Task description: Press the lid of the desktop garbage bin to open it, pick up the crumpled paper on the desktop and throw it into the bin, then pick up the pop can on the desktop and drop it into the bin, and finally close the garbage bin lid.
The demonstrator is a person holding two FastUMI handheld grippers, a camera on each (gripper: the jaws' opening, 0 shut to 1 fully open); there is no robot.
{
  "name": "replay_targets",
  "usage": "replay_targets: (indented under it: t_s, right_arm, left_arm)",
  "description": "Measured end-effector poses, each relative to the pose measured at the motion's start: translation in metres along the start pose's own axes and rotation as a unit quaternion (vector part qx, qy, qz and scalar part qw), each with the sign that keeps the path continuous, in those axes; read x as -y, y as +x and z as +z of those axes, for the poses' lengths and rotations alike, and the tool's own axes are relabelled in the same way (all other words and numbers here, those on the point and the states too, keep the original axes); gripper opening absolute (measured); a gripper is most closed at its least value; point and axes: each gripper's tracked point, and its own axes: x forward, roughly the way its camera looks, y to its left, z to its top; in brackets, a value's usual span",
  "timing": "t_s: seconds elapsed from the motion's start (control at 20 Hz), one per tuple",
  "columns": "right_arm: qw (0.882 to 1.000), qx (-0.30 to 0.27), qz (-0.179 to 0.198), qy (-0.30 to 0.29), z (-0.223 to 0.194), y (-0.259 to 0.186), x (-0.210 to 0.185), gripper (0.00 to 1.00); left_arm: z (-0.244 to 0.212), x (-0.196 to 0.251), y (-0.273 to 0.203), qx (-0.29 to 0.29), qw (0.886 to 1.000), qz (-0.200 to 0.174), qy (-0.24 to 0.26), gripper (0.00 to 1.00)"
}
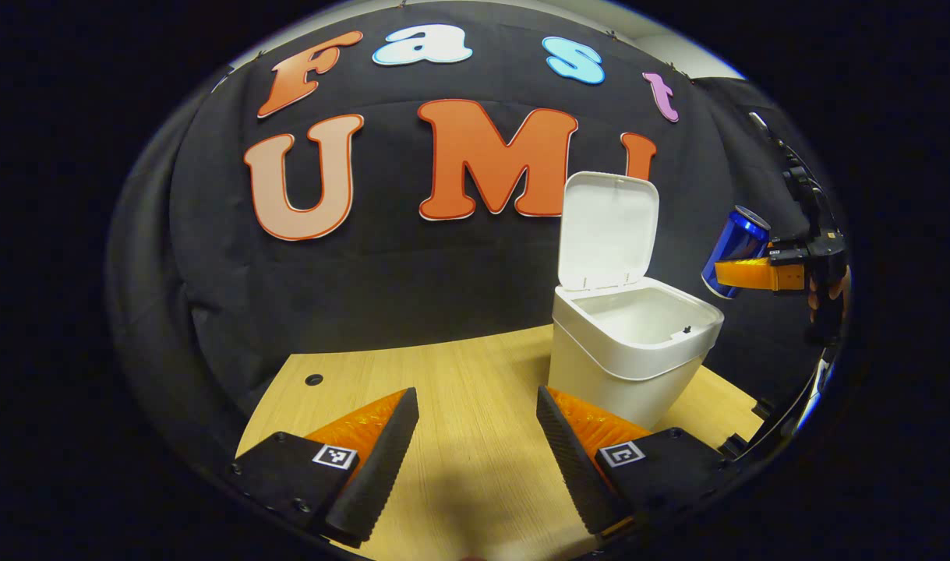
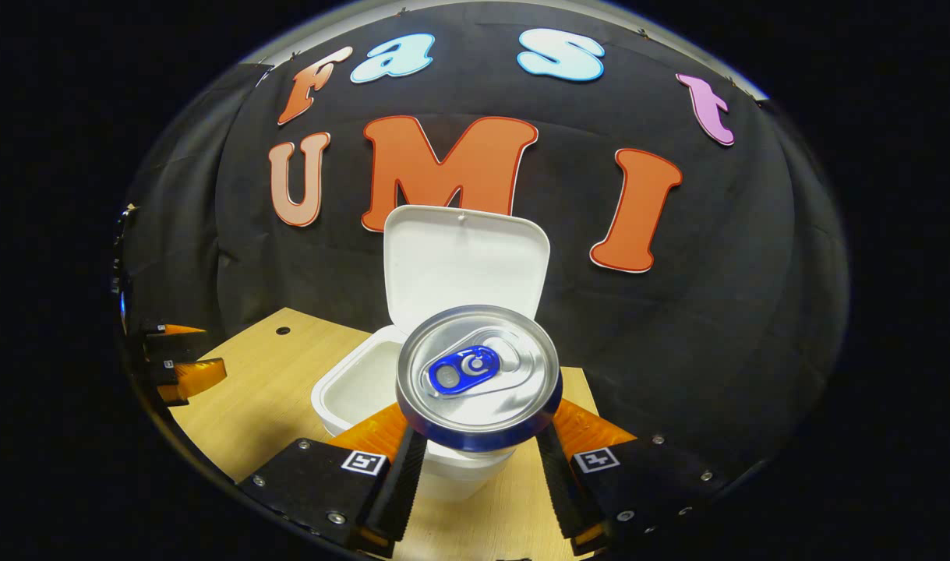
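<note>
The white garbage bin (image 1: 630,343) stands on the wooden desk (image 1: 459,405) with its lid (image 1: 607,230) raised upright. In the left gripper view my left gripper (image 1: 475,456) is open over bare desk, just left of the bin. Off to the right, the right gripper (image 1: 755,274) holds the blue pop can (image 1: 736,251) tilted in the air beside the bin's rim. In the right gripper view the can (image 2: 478,378) shows its silver top between the fingers, my right gripper (image 2: 478,467) shut on it above the bin (image 2: 365,386) and open lid (image 2: 463,261).
The desk's right edge (image 1: 743,409) lies close behind the bin. A small dark hole (image 1: 313,379) marks the desk's far left corner. In the right gripper view the left gripper (image 2: 182,374) shows at the far left over the desk (image 2: 248,405).
</note>
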Motion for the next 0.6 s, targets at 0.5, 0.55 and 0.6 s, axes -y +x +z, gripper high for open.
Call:
replay_targets:
  t_s: [0.5, 0.55, 0.6]
  right_arm:
    - [0.999, -0.032, 0.015, 0.010, -0.029, 0.030, -0.007, 0.73]
    - [0.999, -0.034, 0.017, 0.012, -0.032, 0.032, -0.007, 0.73]
    - [0.999, -0.038, 0.017, 0.013, -0.036, 0.034, -0.008, 0.68]
  left_arm:
    - [-0.010, -0.014, -0.013, -0.006, 0.999, 0.038, -0.010, 0.97]
    - [-0.011, -0.014, -0.011, -0.007, 0.999, 0.039, -0.010, 0.97]
    - [-0.011, -0.013, -0.010, -0.007, 0.999, 0.038, -0.010, 0.97]
